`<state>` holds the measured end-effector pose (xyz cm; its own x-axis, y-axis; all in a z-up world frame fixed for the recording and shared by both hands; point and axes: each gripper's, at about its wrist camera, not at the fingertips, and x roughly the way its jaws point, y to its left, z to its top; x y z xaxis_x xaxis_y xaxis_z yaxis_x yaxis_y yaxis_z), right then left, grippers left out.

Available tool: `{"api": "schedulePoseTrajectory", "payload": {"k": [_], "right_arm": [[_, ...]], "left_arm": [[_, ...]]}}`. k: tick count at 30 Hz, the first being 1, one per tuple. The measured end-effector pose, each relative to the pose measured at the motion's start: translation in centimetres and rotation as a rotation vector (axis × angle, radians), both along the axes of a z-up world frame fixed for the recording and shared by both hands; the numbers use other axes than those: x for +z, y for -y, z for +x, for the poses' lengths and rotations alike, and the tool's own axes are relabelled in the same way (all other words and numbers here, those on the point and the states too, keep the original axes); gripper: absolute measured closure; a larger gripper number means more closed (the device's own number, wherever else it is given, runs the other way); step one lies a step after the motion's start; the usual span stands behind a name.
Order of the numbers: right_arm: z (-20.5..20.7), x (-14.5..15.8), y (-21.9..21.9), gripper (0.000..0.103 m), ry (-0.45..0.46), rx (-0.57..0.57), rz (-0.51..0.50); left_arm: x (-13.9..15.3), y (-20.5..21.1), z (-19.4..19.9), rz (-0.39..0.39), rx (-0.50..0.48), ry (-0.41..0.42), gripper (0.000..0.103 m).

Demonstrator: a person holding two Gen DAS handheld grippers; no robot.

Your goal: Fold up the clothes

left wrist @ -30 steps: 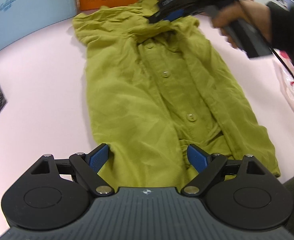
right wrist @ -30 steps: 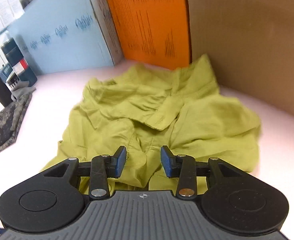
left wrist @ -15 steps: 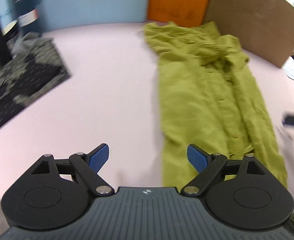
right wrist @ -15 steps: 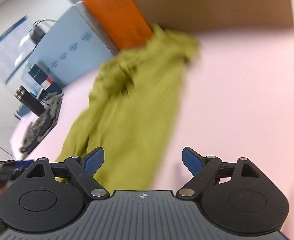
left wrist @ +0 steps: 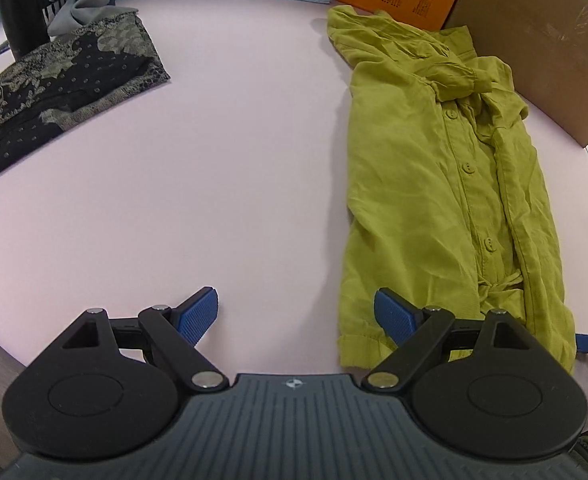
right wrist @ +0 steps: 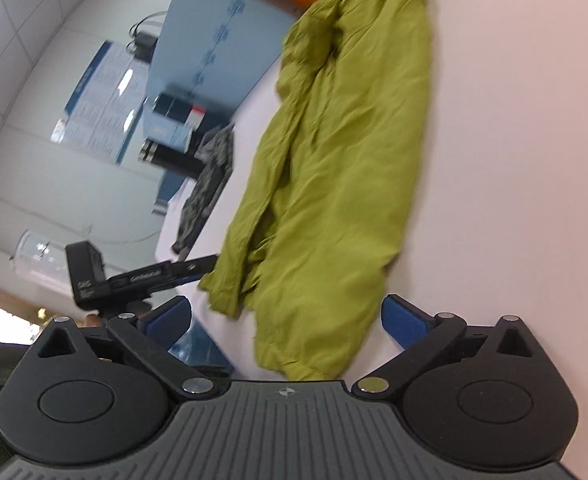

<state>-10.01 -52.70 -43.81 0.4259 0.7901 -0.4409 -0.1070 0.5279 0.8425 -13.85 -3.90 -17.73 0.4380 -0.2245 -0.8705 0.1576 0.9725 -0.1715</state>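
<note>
Cardboard box point(left wrist: 534, 40) seemingly touches shirt point(left wrist: 446, 184) beyond spread left gripper point(left wrist: 296, 312)

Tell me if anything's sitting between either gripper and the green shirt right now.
Nothing visible does. The left gripper is open at the near hem of the green shirt, one finger already over the fabric. The right gripper is open with the hem between its fingers. The patterned dark cloth lies well off to the side.

Olive-green buttoned shirt point(left wrist: 446, 184) folded lengthwise, lying flat.
</note>
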Motion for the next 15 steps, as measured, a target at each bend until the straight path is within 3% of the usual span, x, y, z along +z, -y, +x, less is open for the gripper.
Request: {"api": "schedulePoseTrajectory", "payload": {"k": [5,9,15], "right_arm": [[0.8,0.0,-1.8,0.000,0.023,0.015,0.000],[0.4,-0.2,-1.3,0.000,0.019,-0.047,0.049],[0.8,-0.6,-0.5,0.000,-0.013,-0.158,0.123]], "left_arm": [[-0.4,0.3,-0.3,-0.032,-0.019,0.010,0.019],[-0.7,0.5,-0.3,-0.091,-0.054,0.009,0.018],[-1.0,1.5,0.7,-0.104,-0.121,0.014,0.015]]}}
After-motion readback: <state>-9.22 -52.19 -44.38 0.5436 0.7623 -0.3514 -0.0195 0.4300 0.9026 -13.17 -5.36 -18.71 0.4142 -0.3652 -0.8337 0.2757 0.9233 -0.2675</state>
